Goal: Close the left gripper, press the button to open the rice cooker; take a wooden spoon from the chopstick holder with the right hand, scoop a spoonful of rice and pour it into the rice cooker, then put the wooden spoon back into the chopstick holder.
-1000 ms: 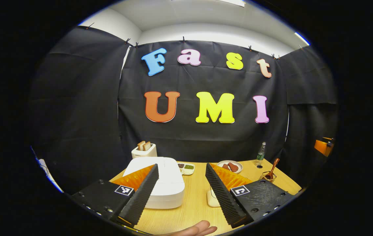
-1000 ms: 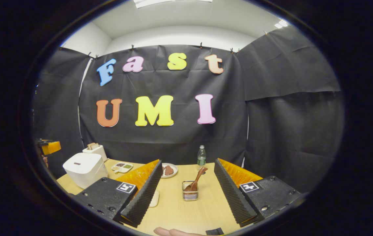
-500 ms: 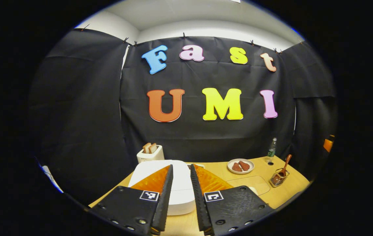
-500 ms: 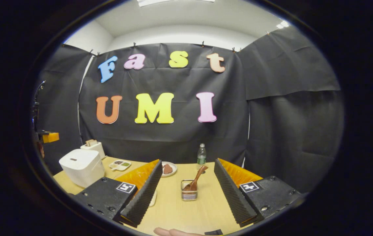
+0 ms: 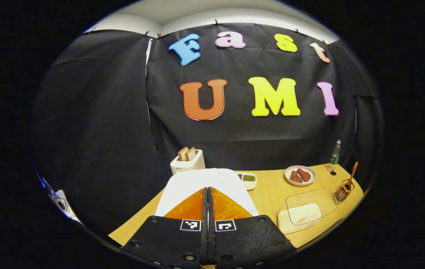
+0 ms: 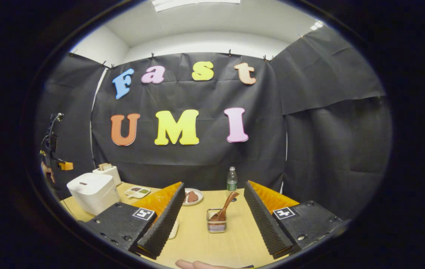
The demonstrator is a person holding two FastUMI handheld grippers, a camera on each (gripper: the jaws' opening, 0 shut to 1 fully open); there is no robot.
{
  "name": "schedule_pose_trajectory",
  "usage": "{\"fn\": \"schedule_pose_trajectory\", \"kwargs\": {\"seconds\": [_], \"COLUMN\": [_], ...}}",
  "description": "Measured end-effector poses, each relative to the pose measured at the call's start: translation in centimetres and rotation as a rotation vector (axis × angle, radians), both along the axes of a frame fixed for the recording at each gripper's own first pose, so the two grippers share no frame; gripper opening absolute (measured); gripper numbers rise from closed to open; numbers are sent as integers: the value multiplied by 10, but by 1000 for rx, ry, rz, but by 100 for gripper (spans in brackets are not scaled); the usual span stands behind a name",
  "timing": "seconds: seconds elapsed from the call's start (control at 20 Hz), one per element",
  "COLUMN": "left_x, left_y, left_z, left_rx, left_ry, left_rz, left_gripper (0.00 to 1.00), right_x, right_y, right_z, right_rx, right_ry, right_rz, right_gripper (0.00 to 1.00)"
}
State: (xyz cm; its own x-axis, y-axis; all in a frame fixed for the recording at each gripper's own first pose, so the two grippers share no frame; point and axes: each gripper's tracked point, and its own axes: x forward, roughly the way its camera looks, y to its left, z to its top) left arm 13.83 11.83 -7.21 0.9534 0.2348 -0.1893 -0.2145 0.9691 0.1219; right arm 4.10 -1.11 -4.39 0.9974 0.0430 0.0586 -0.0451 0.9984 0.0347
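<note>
The left gripper (image 5: 208,203) has its ridged fingers pressed flat together with nothing between them, above the smooth white lid of the boxy rice cooker (image 5: 197,183), whose lid lies flat. The right gripper (image 6: 212,215) hangs with its ribbed fingers spread wide apart and empty; framed between them, farther off on the pale wood-grain table (image 6: 205,243), stands the square wire chopstick holder (image 6: 216,225) with the wooden spoon (image 6: 224,210) leaning inside, handle tilted up to the right. A shallow clear-lidded rice container (image 5: 302,213) lies flat near the cooker.
</note>
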Motion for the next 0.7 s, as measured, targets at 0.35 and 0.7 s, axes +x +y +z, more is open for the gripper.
{"fn": "schedule_pose_trajectory", "kwargs": {"seconds": [0.35,0.7], "left_x": [34,35], "left_y": [16,18], "left_z": [-48,-73], "left_rx": [-82,-124], "left_ry": [130,208], "left_rz": [17,24], "left_gripper": [0,0], "right_x": [24,36], "right_y": [-15,-27], "right_z": [-22,-35], "right_rx": [-4,25], "right_ry": [36,67], "right_rz": [-20,-17], "right_gripper": [100,100]}}
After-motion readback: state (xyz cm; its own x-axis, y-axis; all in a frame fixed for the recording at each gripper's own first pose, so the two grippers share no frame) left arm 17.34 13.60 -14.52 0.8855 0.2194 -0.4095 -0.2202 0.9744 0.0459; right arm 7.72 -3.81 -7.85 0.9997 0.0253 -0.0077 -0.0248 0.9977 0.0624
